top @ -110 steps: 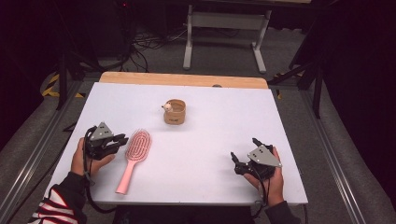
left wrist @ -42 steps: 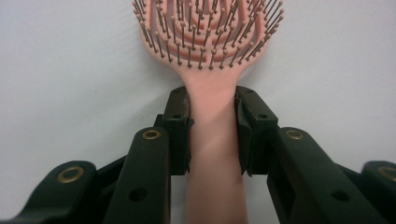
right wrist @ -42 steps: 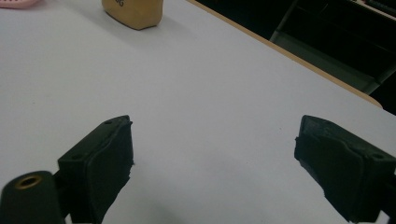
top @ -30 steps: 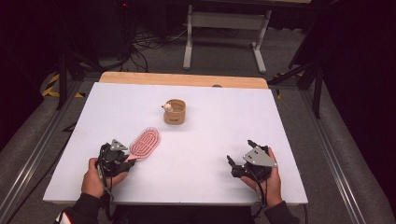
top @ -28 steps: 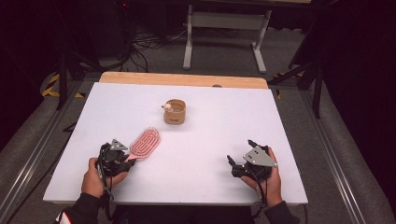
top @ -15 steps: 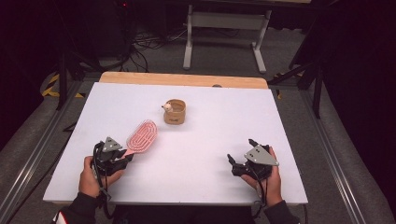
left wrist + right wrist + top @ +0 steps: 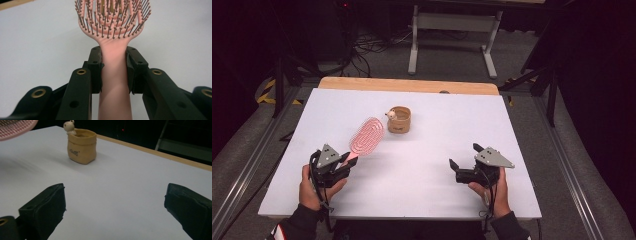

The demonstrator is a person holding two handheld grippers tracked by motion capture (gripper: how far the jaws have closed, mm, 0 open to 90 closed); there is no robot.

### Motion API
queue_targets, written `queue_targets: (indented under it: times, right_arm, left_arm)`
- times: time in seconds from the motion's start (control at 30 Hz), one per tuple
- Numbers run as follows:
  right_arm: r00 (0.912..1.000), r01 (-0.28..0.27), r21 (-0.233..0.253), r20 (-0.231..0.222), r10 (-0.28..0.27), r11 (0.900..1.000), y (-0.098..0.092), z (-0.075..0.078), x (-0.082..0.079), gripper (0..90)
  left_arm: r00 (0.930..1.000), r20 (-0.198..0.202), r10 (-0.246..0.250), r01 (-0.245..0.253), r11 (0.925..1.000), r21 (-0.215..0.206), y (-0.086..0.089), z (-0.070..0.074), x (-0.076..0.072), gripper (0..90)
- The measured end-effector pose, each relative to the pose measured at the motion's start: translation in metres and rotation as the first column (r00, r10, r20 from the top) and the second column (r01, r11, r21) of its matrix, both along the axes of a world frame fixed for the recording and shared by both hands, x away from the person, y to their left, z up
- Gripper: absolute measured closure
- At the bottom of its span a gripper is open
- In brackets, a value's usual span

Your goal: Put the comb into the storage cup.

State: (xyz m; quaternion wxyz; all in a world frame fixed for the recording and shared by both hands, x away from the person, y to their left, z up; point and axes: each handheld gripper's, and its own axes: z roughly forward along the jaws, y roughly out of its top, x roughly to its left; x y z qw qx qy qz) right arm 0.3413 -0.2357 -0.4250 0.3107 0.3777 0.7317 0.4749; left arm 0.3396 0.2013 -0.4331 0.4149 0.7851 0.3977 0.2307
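My left gripper [image 7: 346, 160] is shut on the handle of a pink hairbrush [image 7: 366, 135], held off the table at the near left with its bristled head pointing toward the far middle. In the left gripper view the jaws clamp the pink hairbrush [image 7: 113, 72] just below its head, left gripper [image 7: 114, 72]. A small tan sack-shaped pot [image 7: 399, 119] with a little figure on its rim stands past the brush head. My right gripper [image 7: 454, 170] rests open at the near right. In the right gripper view its jaws stand wide apart, right gripper [image 7: 115, 202], facing the tan pot [image 7: 82, 146].
The white tabletop [image 7: 452, 130] has a wooden strip [image 7: 407, 85] along its far edge. Beyond it are a metal stand [image 7: 454, 22] and cables on a dark floor. Rails run along both sides of the table.
My left gripper took the brush by its handle, lifted it off the table and swung its head up toward the tan pot. The right gripper has stayed put.
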Motion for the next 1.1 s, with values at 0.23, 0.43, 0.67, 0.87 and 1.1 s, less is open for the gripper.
queue_targets:
  times: [0.23, 0.43, 0.67, 0.87, 1.1]
  right_arm:
    - [0.9978, -0.061, 0.021, 0.028, 0.060, 0.998, 0.021, 0.015, 0.004, 4.5]
    - [0.9918, -0.123, 0.054, 0.040, 0.121, 0.991, 0.048, 0.024, 0.013, 5.7]
    - [0.9822, -0.187, 0.121, 0.015, 0.187, 0.975, 0.070, 0.033, 0.022, 5.7]
    - [0.9721, -0.228, 0.176, -0.012, 0.234, 0.958, 0.084, 0.037, 0.028, 5.9]
    - [0.9471, -0.275, 0.313, -0.075, 0.312, 0.909, 0.097, 0.039, 0.033, 6.6]
  left_arm:
    - [0.9973, 0.068, -0.027, 0.028, 0.9995, -0.013, -0.011, 0.002, 0.002, 69.7]
    - [0.9905, 0.128, -0.052, 0.057, 0.9977, -0.038, -0.026, 0.002, 0.001, 69.7]
    - [0.9793, 0.181, -0.091, 0.101, 0.9939, -0.045, -0.042, 0.001, -0.002, 69.7]
    - [0.9694, 0.213, -0.122, 0.134, 0.9902, -0.041, -0.055, 0.000, -0.004, 69.7]
    - [0.9516, 0.255, -0.172, 0.181, 0.9834, -0.013, -0.075, -0.003, -0.011, 69.7]
